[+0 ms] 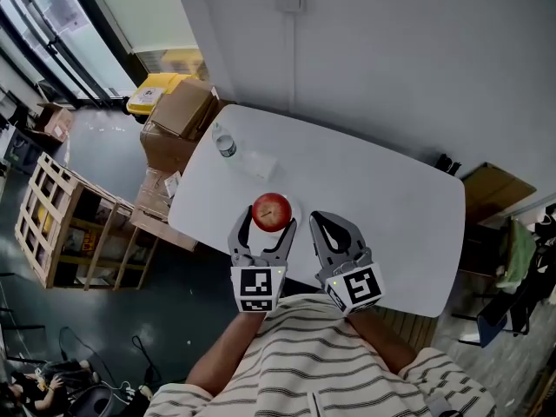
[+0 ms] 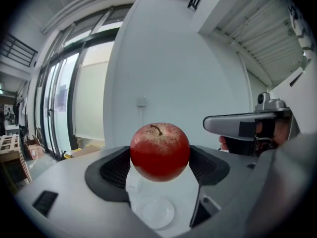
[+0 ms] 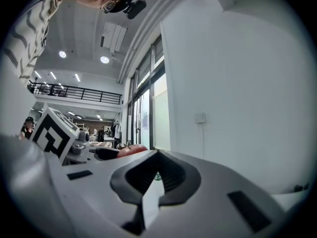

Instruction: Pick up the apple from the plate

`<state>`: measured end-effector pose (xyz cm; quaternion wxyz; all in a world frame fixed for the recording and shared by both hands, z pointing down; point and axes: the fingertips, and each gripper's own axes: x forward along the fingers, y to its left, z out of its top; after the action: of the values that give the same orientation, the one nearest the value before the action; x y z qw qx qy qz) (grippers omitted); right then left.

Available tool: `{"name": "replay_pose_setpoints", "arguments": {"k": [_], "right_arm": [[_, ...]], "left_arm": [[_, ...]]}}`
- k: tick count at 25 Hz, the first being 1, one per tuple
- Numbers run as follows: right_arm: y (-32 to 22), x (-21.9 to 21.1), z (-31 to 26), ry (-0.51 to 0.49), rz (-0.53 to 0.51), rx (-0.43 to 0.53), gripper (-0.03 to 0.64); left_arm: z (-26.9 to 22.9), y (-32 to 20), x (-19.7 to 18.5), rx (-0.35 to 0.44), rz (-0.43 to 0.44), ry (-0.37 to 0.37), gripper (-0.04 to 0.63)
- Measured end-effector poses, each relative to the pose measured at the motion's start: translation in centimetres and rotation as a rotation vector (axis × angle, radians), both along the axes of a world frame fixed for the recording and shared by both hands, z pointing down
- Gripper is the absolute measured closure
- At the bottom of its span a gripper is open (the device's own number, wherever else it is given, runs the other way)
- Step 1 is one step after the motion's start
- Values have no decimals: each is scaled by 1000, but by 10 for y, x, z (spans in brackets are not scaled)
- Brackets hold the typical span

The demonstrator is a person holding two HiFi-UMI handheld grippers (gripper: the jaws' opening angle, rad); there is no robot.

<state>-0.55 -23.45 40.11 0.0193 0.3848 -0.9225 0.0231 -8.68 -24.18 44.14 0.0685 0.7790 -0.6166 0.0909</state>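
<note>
The left gripper (image 1: 266, 224) is clamping the apple (image 1: 271, 211) between its pads and holding it clear above the small white plate (image 2: 157, 212), so the pickup is looking essentially done; the right gripper (image 1: 318, 219) is waiting just beside, jaws together and empty, over the white table (image 1: 382, 189)

My left claw (image 1: 267, 222) grips the apple (image 1: 271, 211), one jaw pressed against each side. My right claw (image 1: 318, 219) sits just beside it, jaws closed tip to tip, both claws pointing away from my chest.
</note>
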Motion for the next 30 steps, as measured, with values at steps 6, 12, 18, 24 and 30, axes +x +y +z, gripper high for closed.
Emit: {"name": "replay_pose_setpoints", "arguments": {"k": [6, 12, 18, 24, 30], "right_arm": [[-1, -1, -1, 4, -4, 4, 604], [-1, 3, -1, 4, 2, 4, 604], [-1, 6, 1, 1, 9, 2, 604], [-1, 7, -1, 13, 2, 4, 604], [-2, 8, 1, 10, -1, 3, 604]], "left_arm": [[-12, 4, 6, 28, 6, -6, 213], [-26, 6, 11, 63, 12, -15, 213], [-32, 7, 10, 74, 4, -9, 213], [-38, 8, 12, 88, -3, -8, 213], [-39, 8, 12, 97, -6, -13, 213]]}}
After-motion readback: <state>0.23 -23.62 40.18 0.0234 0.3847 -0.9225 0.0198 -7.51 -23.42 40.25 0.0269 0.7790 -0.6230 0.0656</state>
